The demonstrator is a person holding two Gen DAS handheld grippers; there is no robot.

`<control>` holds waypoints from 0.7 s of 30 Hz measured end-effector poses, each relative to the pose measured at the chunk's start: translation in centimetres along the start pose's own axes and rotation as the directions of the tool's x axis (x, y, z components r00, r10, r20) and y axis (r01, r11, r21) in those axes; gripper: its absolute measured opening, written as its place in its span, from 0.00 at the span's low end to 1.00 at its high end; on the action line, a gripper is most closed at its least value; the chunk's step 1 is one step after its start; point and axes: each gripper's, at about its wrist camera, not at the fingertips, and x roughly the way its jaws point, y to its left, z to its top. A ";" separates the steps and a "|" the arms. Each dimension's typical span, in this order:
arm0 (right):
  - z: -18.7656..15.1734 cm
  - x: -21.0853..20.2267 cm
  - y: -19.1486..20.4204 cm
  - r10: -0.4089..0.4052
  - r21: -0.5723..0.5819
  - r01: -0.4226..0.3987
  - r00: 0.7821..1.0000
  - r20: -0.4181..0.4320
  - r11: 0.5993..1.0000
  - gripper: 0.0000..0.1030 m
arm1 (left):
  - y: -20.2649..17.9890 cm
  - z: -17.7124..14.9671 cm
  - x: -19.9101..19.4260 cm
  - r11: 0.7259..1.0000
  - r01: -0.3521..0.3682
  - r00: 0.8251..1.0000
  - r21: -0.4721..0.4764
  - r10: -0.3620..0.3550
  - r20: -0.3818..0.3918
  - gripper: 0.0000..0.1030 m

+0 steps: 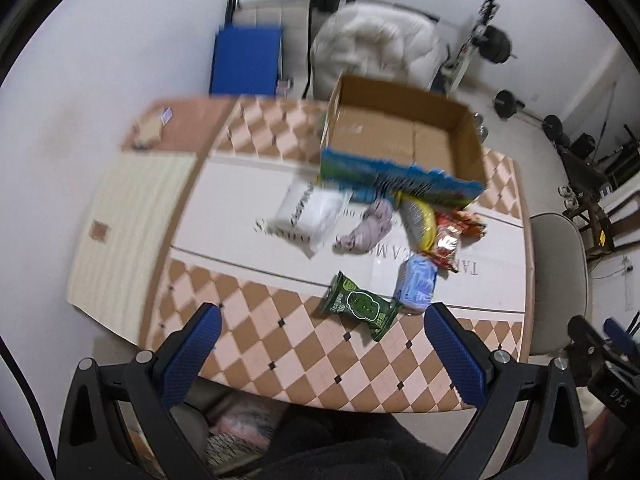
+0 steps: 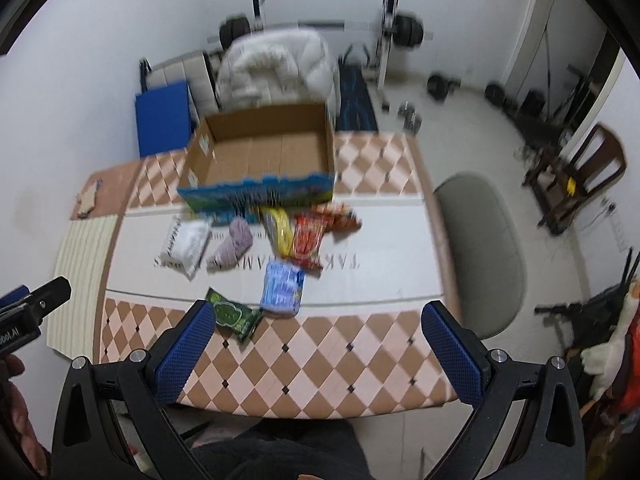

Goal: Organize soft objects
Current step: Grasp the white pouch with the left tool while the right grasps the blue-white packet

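Both grippers hung above the near edge of the checkered table (image 1: pixel 280 344), jaws spread wide and holding nothing: the left gripper (image 1: pixel 322 346) and the right gripper (image 2: pixel 316 344).

From left to right, the soft things lay in a loose cluster on the table's pale middle band, just in front of the open cardboard box (image 1: pixel 404 136). First came a white packet (image 1: pixel 310 210), then a crumpled lilac cloth (image 1: pixel 370 226), a yellow bag (image 1: pixel 420 220) and a red snack bag (image 1: pixel 452 236) touching it. Nearer the grippers sat a green packet (image 1: pixel 360 308) and, just beside it, a pale blue pack (image 1: pixel 416 284). The box interior looked bare in both views.

Only the left wrist view showed the right gripper's body at its right border. Only the right wrist view showed the left gripper's tip (image 2: pixel 36 300) at its left border, a grey chair (image 2: pixel 480 248) beside the table, and a wooden chair (image 2: pixel 576 176) farther right.
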 end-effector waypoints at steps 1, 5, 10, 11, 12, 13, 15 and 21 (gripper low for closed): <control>0.3 2.0 0.1 -0.004 0.001 0.004 0.999 -0.033 1.000 1.00 | 0.1 0.1 1.6 1.000 -0.016 1.000 -0.008 0.016 -0.017 1.00; 1.4 11.0 1.2 -0.001 -0.018 -0.002 0.987 -0.160 1.000 1.00 | 1.2 2.8 8.6 0.999 -0.042 0.994 -0.002 0.041 -0.101 1.00; 1.9 22.7 2.4 -0.005 -0.031 -0.004 0.954 -0.300 1.000 1.00 | 1.9 7.1 17.4 0.996 -0.065 0.982 0.055 0.073 -0.175 1.00; 1.9 24.8 2.7 -0.005 -0.028 -0.004 0.945 -0.327 1.000 1.00 | 2.0 7.7 18.8 0.995 -0.069 0.979 0.069 0.080 -0.185 1.00; 1.8 26.1 2.9 -0.007 -0.026 -0.002 0.936 -0.352 1.000 1.00 | 1.9 8.5 20.5 0.993 -0.071 0.976 0.091 0.088 -0.199 1.00; 1.8 27.7 3.1 -0.004 -0.023 -0.005 0.928 -0.373 1.000 1.00 | 1.7 9.3 22.3 0.991 -0.073 0.972 0.116 0.096 -0.215 1.00; 1.6 30.5 3.7 0.002 -0.010 -0.006 0.915 -0.403 1.000 1.00 | 1.1 10.3 25.4 0.982 -0.070 0.960 0.175 0.114 -0.256 1.00; 0.8 35.3 5.0 0.001 0.019 0.009 0.886 -0.464 1.000 1.00 | -0.4 11.4 32.7 0.952 -0.033 0.919 0.305 0.149 -0.366 1.00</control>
